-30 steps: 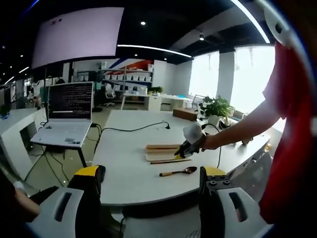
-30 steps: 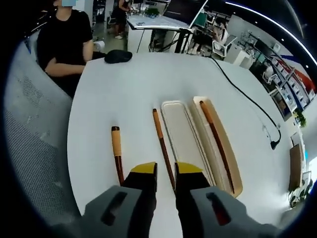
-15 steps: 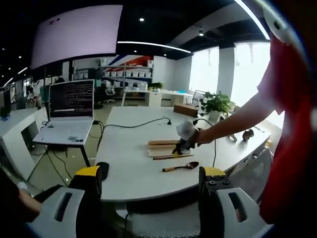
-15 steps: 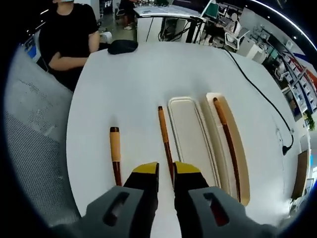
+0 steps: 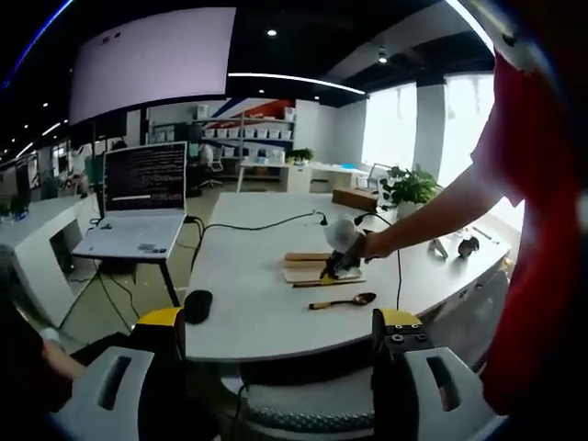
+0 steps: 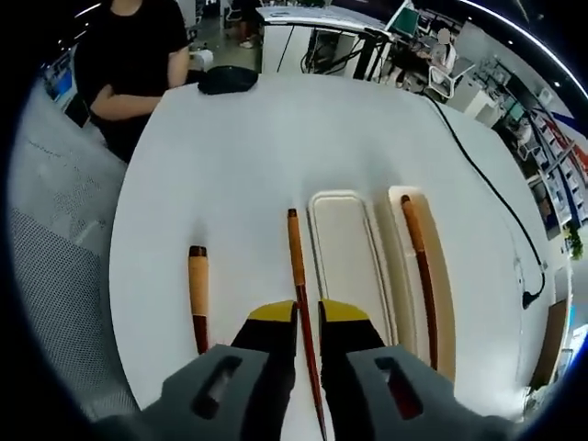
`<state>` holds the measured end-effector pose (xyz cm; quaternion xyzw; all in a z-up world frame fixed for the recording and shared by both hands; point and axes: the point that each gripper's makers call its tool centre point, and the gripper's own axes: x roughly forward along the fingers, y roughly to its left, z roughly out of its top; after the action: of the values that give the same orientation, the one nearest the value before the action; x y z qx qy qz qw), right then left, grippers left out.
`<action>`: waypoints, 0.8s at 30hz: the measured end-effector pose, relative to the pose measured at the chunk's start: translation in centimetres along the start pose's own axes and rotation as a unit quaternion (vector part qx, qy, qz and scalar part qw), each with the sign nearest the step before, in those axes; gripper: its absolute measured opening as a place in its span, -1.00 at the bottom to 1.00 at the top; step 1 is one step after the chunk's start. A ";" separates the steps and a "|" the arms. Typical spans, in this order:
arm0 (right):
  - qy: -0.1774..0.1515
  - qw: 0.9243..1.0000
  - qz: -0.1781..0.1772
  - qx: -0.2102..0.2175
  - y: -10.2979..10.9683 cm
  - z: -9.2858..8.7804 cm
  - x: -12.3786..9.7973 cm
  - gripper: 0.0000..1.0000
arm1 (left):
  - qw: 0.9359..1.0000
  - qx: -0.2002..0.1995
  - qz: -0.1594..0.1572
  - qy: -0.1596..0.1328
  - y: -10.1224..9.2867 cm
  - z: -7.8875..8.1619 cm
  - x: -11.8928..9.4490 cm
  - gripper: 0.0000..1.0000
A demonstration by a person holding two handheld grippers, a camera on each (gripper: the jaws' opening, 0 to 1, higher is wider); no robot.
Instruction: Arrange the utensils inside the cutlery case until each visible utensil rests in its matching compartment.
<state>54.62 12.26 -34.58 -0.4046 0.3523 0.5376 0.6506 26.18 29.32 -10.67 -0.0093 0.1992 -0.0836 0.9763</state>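
While the right gripper closes its narrow jaws around a loose chopstick lying just left of the cutlery case, ready to lift it in, the left gripper waits wide open, well back from the table.

right gripper view: right gripper covers the near end of the middle chopstick, contact we can't tell | left utensil runs under the gripper body, its head hidden | seated person cut at the top edge | left gripper view: cutlery case too small to read compartments
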 end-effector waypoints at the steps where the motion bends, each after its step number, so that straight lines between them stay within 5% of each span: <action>1: 0.004 1.000 -0.001 -0.005 0.0 0.0 0.0 -0.87 | 1.000 -0.001 0.000 0.001 0.0 0.0 0.0 0.71; 24: 0.010 1.000 0.011 0.010 -0.7 -0.5 1.1 -0.89 | 1.000 0.005 0.004 0.007 0.3 0.1 0.3 0.64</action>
<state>55.49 12.21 -35.63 -0.3994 0.3685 0.5369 0.6453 26.56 29.61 -10.71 -0.0028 0.2055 -0.0807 0.9753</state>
